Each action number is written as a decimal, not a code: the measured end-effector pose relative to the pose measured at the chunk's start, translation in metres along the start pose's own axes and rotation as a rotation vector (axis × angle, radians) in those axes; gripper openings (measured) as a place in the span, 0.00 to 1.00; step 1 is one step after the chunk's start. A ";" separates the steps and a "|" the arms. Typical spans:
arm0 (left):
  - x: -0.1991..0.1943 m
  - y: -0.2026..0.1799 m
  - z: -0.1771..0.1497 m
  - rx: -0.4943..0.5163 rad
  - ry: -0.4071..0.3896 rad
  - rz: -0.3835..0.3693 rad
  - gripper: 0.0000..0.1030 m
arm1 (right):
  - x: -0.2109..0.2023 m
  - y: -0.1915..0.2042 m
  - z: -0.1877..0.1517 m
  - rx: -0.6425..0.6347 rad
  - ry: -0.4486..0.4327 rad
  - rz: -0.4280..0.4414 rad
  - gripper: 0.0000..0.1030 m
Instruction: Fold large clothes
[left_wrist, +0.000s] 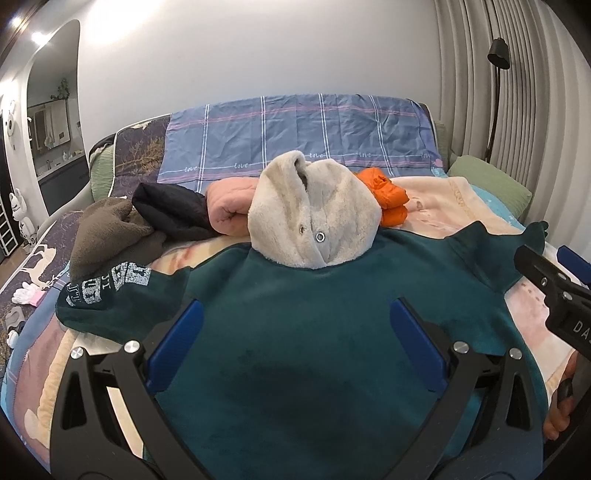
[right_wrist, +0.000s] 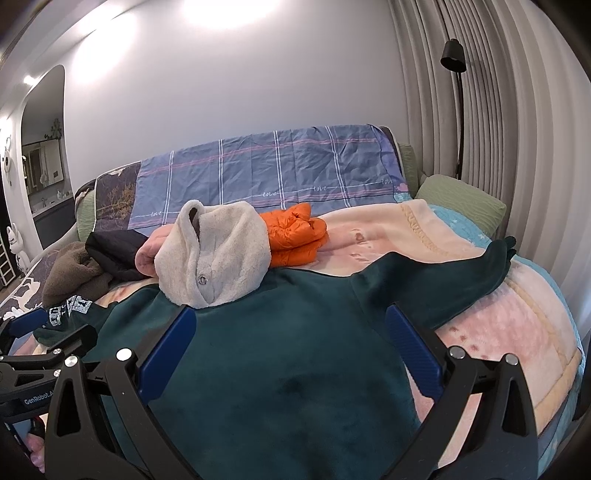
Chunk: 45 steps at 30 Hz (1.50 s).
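A: Garment under test: one dark teal hoodie (left_wrist: 314, 332), plush velvety pile, spread flat on the pink fleece blanket (right_wrist: 517, 314). Its cream furry hood (left_wrist: 314, 218) stands in a rounded hump with two metal eyelets.

B: Sleeves?

A: Two. The left sleeve (left_wrist: 110, 295) carries white block lettering and bunches near the blanket's left edge. The right sleeve (right_wrist: 443, 277) stretches out toward the right edge.

B: Grippers?

A: The left gripper (left_wrist: 295, 343) has blue pads spread wide over the torso, nothing between them. The right gripper (right_wrist: 291, 354) is likewise parted, one pad over the torso and one beside the right armpit.

B: Other items?

A: Four bundles behind the hood: brown fleece (left_wrist: 107, 236), black jacket (left_wrist: 173, 210), pink quilted piece (left_wrist: 229, 210), orange puffer (right_wrist: 295, 240). Bare blanket lies right of the torso.
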<state>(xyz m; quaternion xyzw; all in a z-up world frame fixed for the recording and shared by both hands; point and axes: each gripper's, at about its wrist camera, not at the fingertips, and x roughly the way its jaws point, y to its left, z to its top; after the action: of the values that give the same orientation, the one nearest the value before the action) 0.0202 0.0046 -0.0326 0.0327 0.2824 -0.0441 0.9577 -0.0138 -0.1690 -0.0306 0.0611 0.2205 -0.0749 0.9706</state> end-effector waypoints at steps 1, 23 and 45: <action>0.001 0.000 0.000 0.001 0.001 -0.001 0.98 | 0.001 0.000 0.000 0.000 0.002 -0.001 0.99; -0.001 -0.001 0.000 0.003 -0.011 -0.045 0.98 | 0.003 0.000 -0.002 0.004 0.014 -0.015 0.99; -0.007 -0.003 0.003 0.022 -0.021 -0.044 0.98 | 0.001 0.001 0.000 0.002 0.010 -0.014 0.99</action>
<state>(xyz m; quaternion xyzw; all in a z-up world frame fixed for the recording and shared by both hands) 0.0157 0.0016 -0.0268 0.0367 0.2723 -0.0687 0.9591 -0.0124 -0.1679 -0.0307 0.0609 0.2258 -0.0815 0.9688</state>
